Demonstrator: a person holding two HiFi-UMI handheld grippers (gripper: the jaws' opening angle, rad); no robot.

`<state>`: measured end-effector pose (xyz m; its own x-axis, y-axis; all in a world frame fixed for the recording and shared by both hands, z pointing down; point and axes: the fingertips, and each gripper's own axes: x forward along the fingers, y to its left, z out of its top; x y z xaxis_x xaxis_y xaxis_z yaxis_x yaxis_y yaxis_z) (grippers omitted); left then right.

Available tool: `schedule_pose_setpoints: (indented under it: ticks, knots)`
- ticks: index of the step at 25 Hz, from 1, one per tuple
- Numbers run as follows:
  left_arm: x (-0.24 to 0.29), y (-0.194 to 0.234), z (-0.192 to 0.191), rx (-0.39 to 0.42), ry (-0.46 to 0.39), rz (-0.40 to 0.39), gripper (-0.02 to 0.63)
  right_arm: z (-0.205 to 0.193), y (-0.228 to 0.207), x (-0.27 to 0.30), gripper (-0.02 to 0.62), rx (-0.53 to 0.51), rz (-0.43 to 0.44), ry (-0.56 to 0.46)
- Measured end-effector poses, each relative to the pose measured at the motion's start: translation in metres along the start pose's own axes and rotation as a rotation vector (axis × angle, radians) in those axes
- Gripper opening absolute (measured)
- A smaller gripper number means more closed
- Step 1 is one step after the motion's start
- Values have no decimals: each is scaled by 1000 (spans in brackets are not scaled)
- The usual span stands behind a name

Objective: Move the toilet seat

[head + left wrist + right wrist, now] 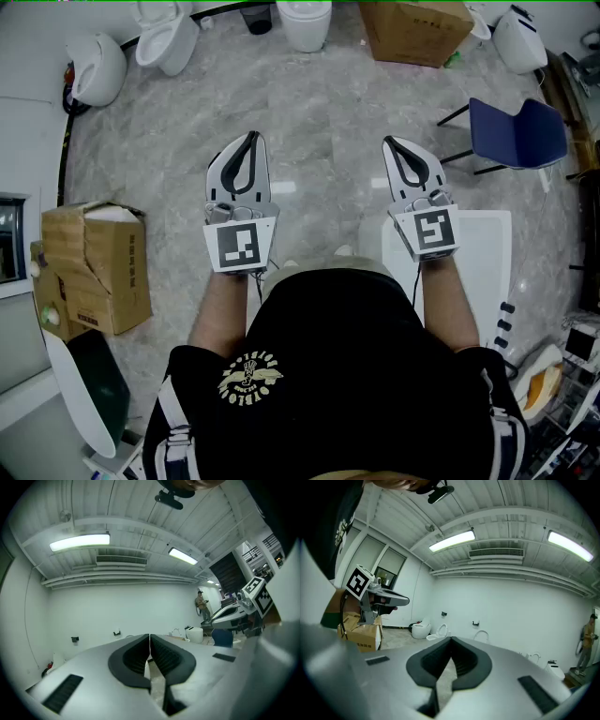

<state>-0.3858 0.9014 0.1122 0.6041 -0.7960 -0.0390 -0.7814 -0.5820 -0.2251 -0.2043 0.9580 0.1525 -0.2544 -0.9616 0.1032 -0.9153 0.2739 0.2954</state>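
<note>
I hold both grippers out level over the grey floor, with nothing between their jaws. My left gripper [251, 138] [149, 636] is shut, its dark pads meeting at the tips. My right gripper [390, 143] [450, 640] is shut too. Several white toilets stand far ahead along the wall: one with a raised seat [167, 37] [440, 631], a rounder one [97, 66] [421, 629] to its left, and another [306, 22] in the middle. A white toilet seat [86, 394] lies by my left foot. Neither gripper is near any of them.
An open cardboard box [94, 267] [361, 634] stands at my left, and another box [416, 30] at the far wall. A blue chair [517, 133] is ahead on the right. A flat white panel [480, 262] lies on the floor by my right side. A person [202, 604] [586, 644] stands far off.
</note>
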Motion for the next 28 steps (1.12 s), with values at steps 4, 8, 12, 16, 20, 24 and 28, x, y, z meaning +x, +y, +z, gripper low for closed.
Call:
schedule_pose_setpoints:
  ticks: [4,8,12,16,20,24,28]
  knots:
    - [11,-11,-1,2,15,10,25,-4,-12,2,29,19,20,-4]
    - [19,-24,5,3,0,38,25,-12,-23,-2,29,25,55,-20]
    - [17,-31,11,-11,-16,73,25,-19,-32,-10,31,31,66,-22]
    - [17,-37,4,-14,50,72,26,-24,-43,-19,31,69,63,-25]
    - [18,-46,8,-12,35,83,26,-34,-56,-27,32,87,43,13]
    - [25,-57,9,-17,30,42,143,-42,-65,-31,48,112,26,61]
    - [26,-59,5,-13,38,33,203,-44,-63,-30,217,136,42,81]
